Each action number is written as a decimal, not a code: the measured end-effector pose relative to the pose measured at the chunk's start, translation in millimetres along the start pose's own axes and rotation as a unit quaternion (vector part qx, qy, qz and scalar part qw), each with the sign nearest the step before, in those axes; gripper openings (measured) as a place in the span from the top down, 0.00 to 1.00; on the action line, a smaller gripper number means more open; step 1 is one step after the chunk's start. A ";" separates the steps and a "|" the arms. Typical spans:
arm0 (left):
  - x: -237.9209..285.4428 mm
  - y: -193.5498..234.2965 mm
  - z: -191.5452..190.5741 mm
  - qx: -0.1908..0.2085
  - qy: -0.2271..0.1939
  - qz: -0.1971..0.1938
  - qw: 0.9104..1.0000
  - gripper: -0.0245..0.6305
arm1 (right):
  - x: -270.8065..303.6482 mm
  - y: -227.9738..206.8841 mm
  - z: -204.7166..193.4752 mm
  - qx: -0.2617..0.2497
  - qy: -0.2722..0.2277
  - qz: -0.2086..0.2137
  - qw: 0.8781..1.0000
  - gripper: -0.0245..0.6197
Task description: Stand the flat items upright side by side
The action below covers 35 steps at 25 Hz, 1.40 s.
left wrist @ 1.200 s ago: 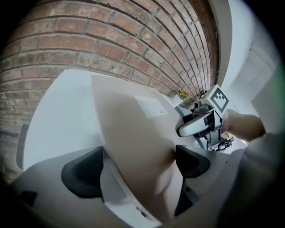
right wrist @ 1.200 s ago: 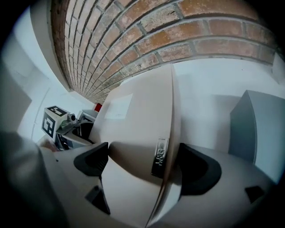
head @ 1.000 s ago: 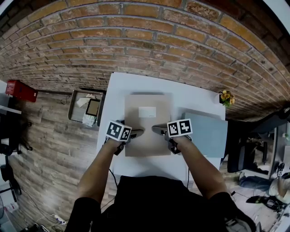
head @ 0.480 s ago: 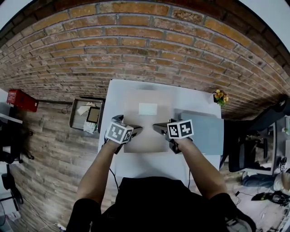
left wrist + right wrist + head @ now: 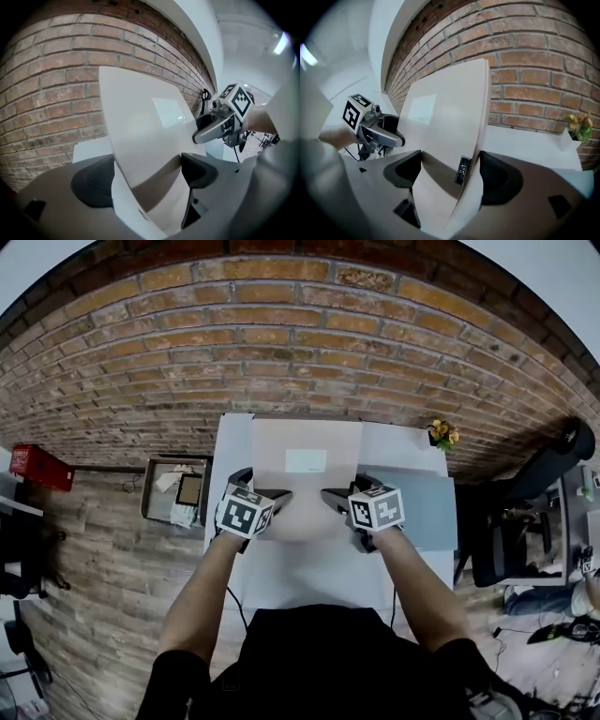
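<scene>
A flat beige case (image 5: 305, 484) with a white label is tilted up off the white table (image 5: 309, 573), its far edge toward the brick wall. My left gripper (image 5: 278, 497) clamps its left edge and my right gripper (image 5: 328, 496) its right edge. Both pairs of jaws have just been closing, with the case between them. In the left gripper view the case (image 5: 140, 122) fills the gap of the left gripper (image 5: 147, 171). The right gripper view shows the case (image 5: 450, 117) wedged between the jaws of the right gripper (image 5: 450, 173). A grey-blue flat item (image 5: 427, 512) lies flat to the right.
A small pot of yellow flowers (image 5: 441, 434) stands at the table's back right corner against the brick wall. An office chair (image 5: 525, 512) is right of the table. On the floor to the left sit an open crate (image 5: 173, 488) and a red box (image 5: 37, 465).
The beige case lay flat on the table; now both grippers have risen with it and its near edge is lifted, so it tilts up toward the wall.
</scene>
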State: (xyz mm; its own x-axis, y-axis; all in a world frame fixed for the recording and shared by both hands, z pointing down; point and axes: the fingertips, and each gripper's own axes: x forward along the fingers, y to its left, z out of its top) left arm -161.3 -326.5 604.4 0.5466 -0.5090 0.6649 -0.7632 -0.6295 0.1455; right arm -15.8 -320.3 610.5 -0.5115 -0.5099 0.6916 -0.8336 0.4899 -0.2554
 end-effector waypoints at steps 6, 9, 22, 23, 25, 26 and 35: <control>-4.7 -2.4 16.0 0.026 -0.030 0.011 0.999 0.28 | -16.9 -2.9 8.6 -0.060 -0.029 -0.042 0.997 0.37; -5.9 -4.8 21.5 0.036 -0.043 0.014 0.998 0.30 | -23.8 -5.3 9.7 -0.079 -0.037 -0.062 0.994 0.38; -12.1 -13.5 34.2 0.094 -0.087 0.030 0.991 0.37 | -44.0 -13.2 7.0 -0.135 -0.086 -0.116 0.980 0.45; -12.4 -13.9 33.3 0.096 -0.088 0.031 0.991 0.37 | -44.7 -13.0 6.2 -0.138 -0.090 -0.116 0.980 0.45; -12.7 -14.6 31.2 0.097 -0.087 0.033 0.991 0.37 | -46.1 -12.7 4.0 -0.140 -0.096 -0.112 0.979 0.46; -13.0 -15.1 30.2 0.097 -0.086 0.035 0.991 0.37 | -46.8 -12.7 3.0 -0.141 -0.097 -0.109 0.979 0.46; -18.7 -16.1 22.3 0.061 -0.066 0.068 0.994 0.37 | -50.6 -9.9 -2.0 -0.142 -0.090 -0.048 0.985 0.47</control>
State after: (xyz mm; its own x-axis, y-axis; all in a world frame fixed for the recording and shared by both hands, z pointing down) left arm -151.6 -319.9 573.3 0.4871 -0.6623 0.5693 -0.7907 -0.6112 -0.0345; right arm 18.7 -298.0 579.4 -0.4830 -0.6677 0.5665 -0.8010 0.5982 0.0220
